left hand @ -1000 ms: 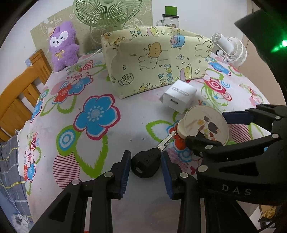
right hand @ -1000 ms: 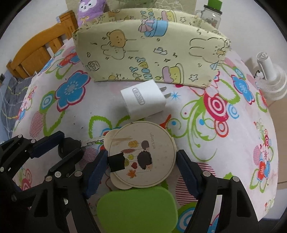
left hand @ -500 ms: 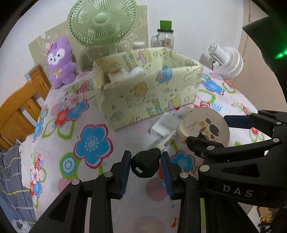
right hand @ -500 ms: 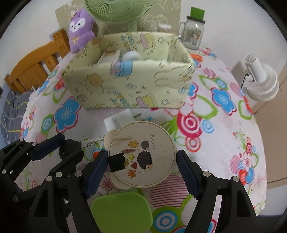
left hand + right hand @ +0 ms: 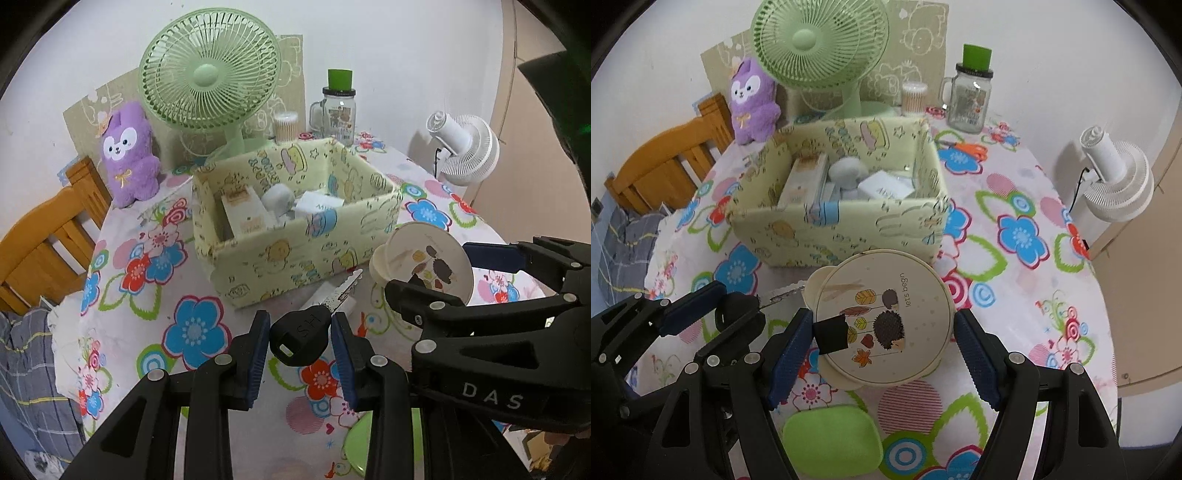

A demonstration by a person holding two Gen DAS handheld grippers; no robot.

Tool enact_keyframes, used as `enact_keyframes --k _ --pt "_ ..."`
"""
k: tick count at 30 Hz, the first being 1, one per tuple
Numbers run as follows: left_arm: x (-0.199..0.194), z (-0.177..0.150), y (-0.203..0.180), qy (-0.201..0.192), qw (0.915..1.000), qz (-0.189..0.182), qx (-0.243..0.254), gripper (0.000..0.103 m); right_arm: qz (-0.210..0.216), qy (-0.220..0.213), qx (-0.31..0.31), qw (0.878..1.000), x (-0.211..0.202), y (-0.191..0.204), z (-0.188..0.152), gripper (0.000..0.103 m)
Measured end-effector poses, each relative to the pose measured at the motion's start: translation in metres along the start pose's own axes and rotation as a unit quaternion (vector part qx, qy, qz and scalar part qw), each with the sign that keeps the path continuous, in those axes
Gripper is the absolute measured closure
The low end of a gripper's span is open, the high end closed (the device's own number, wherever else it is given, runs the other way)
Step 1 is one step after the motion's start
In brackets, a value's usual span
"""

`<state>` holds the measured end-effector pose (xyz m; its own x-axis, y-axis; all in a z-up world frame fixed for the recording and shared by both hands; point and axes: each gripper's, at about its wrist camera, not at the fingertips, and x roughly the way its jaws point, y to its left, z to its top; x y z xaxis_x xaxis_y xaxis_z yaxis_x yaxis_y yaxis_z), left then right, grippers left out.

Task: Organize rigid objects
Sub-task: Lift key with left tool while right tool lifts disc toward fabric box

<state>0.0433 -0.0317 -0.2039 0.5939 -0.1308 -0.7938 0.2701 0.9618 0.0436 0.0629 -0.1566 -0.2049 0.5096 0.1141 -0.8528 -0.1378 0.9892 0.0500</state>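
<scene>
My left gripper [image 5: 299,334] is shut on the black head of a key [image 5: 301,338], whose metal blade points toward the box. My right gripper [image 5: 882,332] is shut on a round cream container [image 5: 886,314] with a hedgehog picture, one pad on each side of its rim. Both are held above the flowered tablecloth [image 5: 192,332]. Just ahead stands the open yellow-green patterned box [image 5: 834,236], with several white and cream items inside. A white charger [image 5: 319,293] lies on the cloth in front of the box, partly hidden by the key.
A green case [image 5: 831,439] lies on the cloth under the right gripper. Behind the box stand a green fan [image 5: 208,74], a purple plush [image 5: 127,155] and a green-lidded jar [image 5: 969,96]. A white fan [image 5: 1115,177] is at the right, orange scissors [image 5: 971,147] lie near the jar, and a wooden chair [image 5: 44,236] is at the left.
Both grippers have risen off the table with the key and the round container still in them. The box now sits lower in view and its inside shows.
</scene>
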Motion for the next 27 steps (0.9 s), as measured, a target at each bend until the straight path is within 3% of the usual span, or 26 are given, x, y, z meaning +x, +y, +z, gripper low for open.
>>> enact_keyframes --k 27 --pt "-0.041 0.057 -0.008 -0.049 0.9986 0.018 -0.007 0.069 0.007 -0.053 0.011 0.998 -0.054 -0.018 0.047 0.025"
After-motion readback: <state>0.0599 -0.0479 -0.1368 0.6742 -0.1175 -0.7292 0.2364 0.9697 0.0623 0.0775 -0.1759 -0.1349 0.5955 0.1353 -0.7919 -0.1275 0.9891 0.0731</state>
